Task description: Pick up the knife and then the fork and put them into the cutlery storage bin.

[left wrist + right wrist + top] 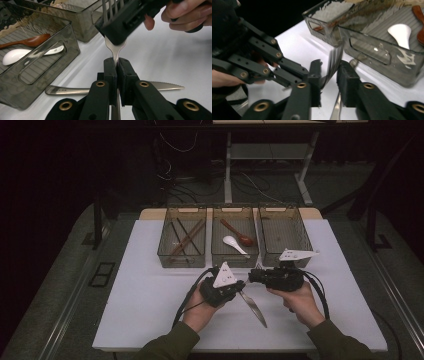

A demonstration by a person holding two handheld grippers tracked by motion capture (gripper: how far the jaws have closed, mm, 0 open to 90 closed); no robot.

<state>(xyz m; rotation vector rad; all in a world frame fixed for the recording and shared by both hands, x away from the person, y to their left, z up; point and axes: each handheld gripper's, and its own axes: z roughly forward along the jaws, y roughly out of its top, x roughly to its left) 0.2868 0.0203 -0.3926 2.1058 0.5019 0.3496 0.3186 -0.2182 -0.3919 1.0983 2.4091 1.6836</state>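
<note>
Over the middle of the white table (145, 305) my two grippers meet tip to tip. My left gripper (243, 284) (117, 63) is shut on the neck of a steel fork (115, 50), which stands up from its jaws. My right gripper (251, 276) (329, 67) comes in from the other side. Its jaws stand close around the fork's head (335, 60), which rests against one pad, with a narrow gap showing at the other. The tines stick out past that jaw in the left gripper view. Below both grippers a steel knife (254, 308) (72, 90) lies flat on the table.
Three smoky plastic bins stand in a row at the back of the table. The left bin (165, 256) holds chopsticks (186, 239). In the middle bin (216, 257) lie a wooden spoon (241, 236) and a white spoon (234, 243). The right bin (302, 242) stands just beyond my right gripper.
</note>
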